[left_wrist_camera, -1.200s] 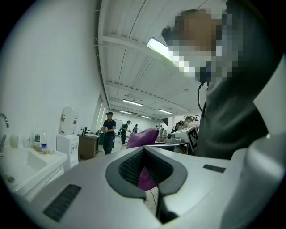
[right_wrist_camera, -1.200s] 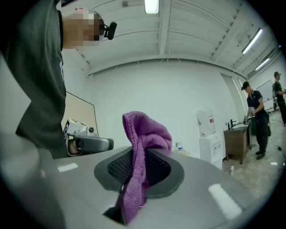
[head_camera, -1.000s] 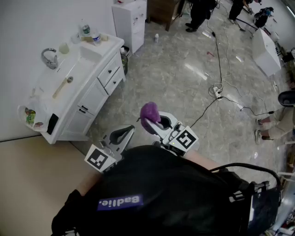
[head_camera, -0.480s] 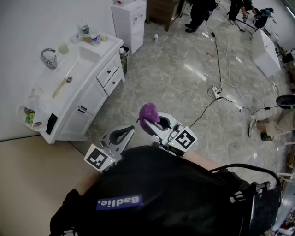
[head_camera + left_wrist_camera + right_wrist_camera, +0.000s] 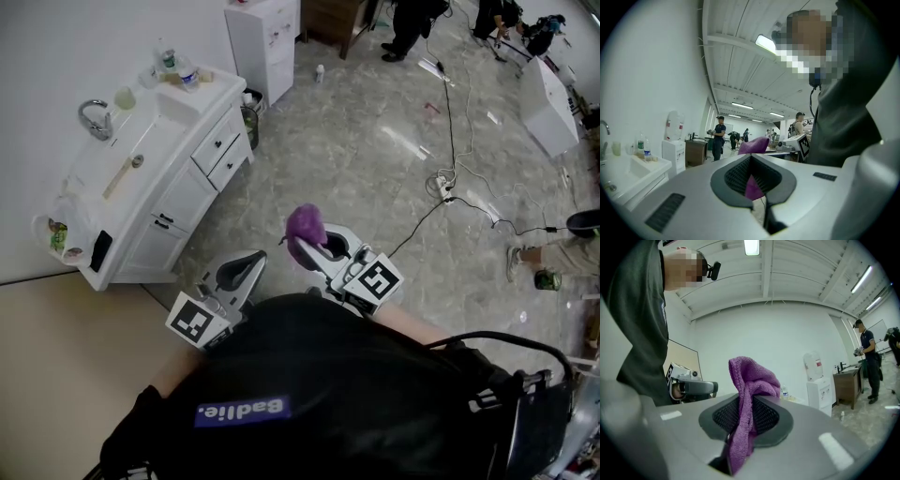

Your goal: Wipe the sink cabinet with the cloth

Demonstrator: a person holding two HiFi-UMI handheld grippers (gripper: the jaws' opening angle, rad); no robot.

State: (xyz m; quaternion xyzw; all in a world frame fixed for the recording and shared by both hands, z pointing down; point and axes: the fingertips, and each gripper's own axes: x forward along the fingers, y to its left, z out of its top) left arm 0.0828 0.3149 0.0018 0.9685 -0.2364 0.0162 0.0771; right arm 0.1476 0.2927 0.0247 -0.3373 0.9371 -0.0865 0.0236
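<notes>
left gripper (image 5: 242,270) edged left; sink cabinet (image 5: 183,202) well apart, far left
right gripper (image 5: 317,247) jaws pinch the cloth (image 5: 305,225); left jaws pressed together, empty; wiping looks unstarted

Workshop hall, freestanding sink cabinet (image 5: 187,202), floor cables (image 5: 445,112)

Left tongs (image 5: 242,266) moved a little left in head view, nearer the sink cabinet (image 5: 178,202); their marker cube (image 5: 194,319) went along. Bystander's leg (image 5: 567,242) at right edge drawn back toward the edge; one green shoe (image 5: 544,278) now shows where two feet were. View drifted slightly: sink cabinet sits further up-left, cloth (image 5: 305,225) in right tongs (image 5: 319,246) a touch higher
</notes>
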